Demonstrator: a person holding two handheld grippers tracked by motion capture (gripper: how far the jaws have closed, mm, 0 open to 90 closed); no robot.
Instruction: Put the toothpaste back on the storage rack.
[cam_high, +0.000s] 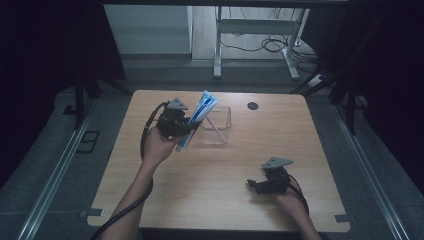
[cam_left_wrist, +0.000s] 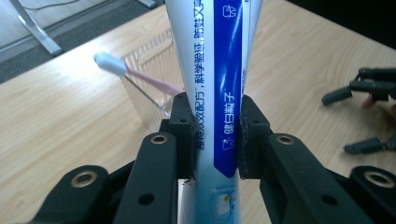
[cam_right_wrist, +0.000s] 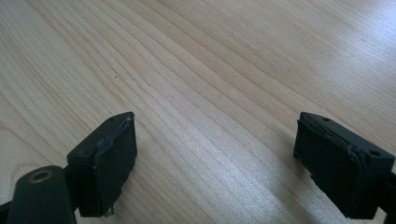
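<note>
High view: the left gripper (cam_high: 186, 125) grips a blue-and-white toothpaste tube (cam_high: 199, 116) tilted above the bench (cam_high: 200, 195), just beside a clear cup (cam_high: 218, 126) holding a pink toothbrush (cam_high: 214, 128), while the right gripper (cam_high: 256, 184) rests apart. Left gripper view: the jaws pinch the tube (cam_left_wrist: 219, 93) low on its soft body, so it could pivot, slip, or knock over the light cup (cam_left_wrist: 149, 79). Right gripper view: the right gripper (cam_right_wrist: 215, 158) gapes wide over bare wood, grasping nothing.
</note>
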